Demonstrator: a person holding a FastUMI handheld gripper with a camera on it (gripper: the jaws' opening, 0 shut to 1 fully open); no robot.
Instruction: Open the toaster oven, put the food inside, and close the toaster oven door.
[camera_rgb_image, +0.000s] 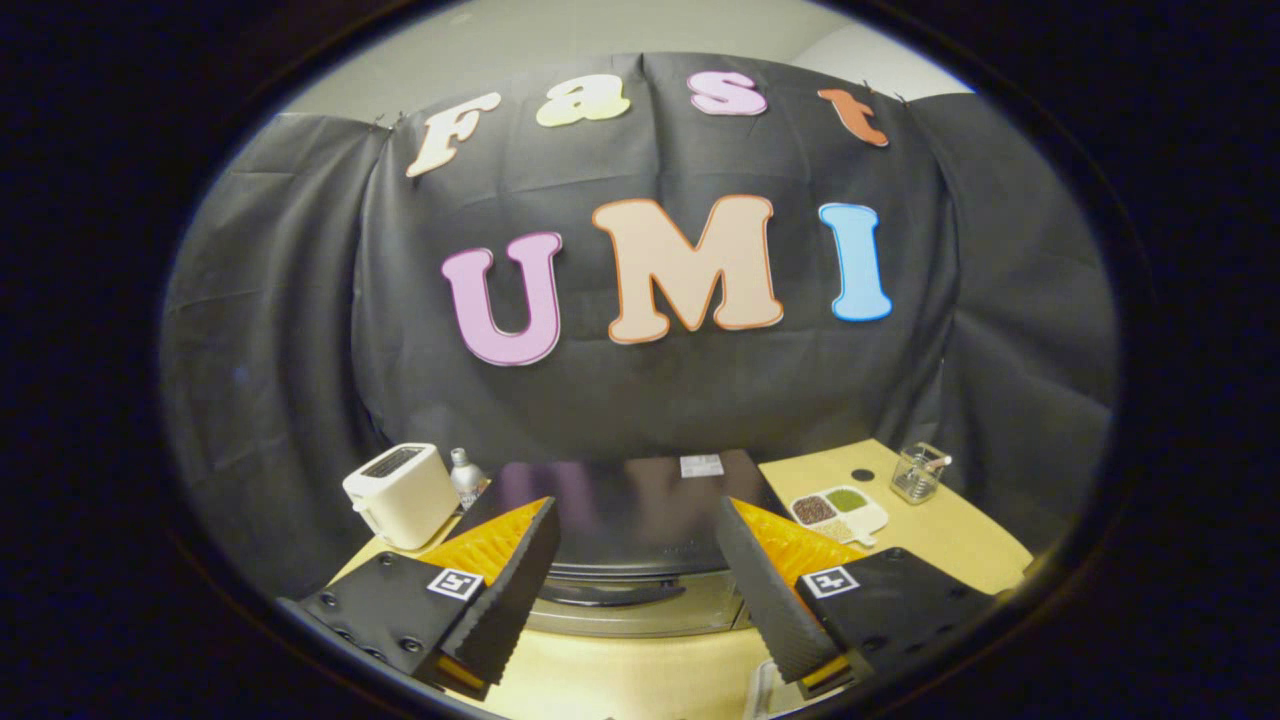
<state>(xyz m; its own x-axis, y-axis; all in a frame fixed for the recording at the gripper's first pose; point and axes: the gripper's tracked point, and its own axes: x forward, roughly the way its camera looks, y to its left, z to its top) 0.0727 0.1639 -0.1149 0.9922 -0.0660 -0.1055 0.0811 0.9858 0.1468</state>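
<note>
The claw (635, 555) sits nearest the camera, its two fingers (505, 590) spread wide apart with nothing gripped between them. Each finger carries a small square marker tag on its upper face. The ribbed inner pads face each other across the gap.

Between and just beyond the fingers stands the toaster oven (625, 505), seen from above and in front. Its dark flat top takes up most of the gap, with a small pale label near the back edge. Below the top, the front of the oven shows a silvery band with a dark curved handle (610, 595) running across it; the door looks closed. The fingertips hover close to the oven's top front corners, one on each side, though contact cannot be judged.

The oven rests on a light wooden surface (950, 540). To the left of the oven, beyond the left finger, stands a cream-white slot toaster (400, 493), and just behind it a small bottle (465, 475) with a silvery cap. To the right of the oven, beyond the right finger, lies a white divided dish (838, 512) holding brownish, green and pale contents in separate compartments. Farther right and back stands a clear glass jar (918, 472), and near it a small dark round spot (862, 474) marks the surface. At the near edge, by the right finger, a pale object is partly visible, too cut off to tell.
</note>
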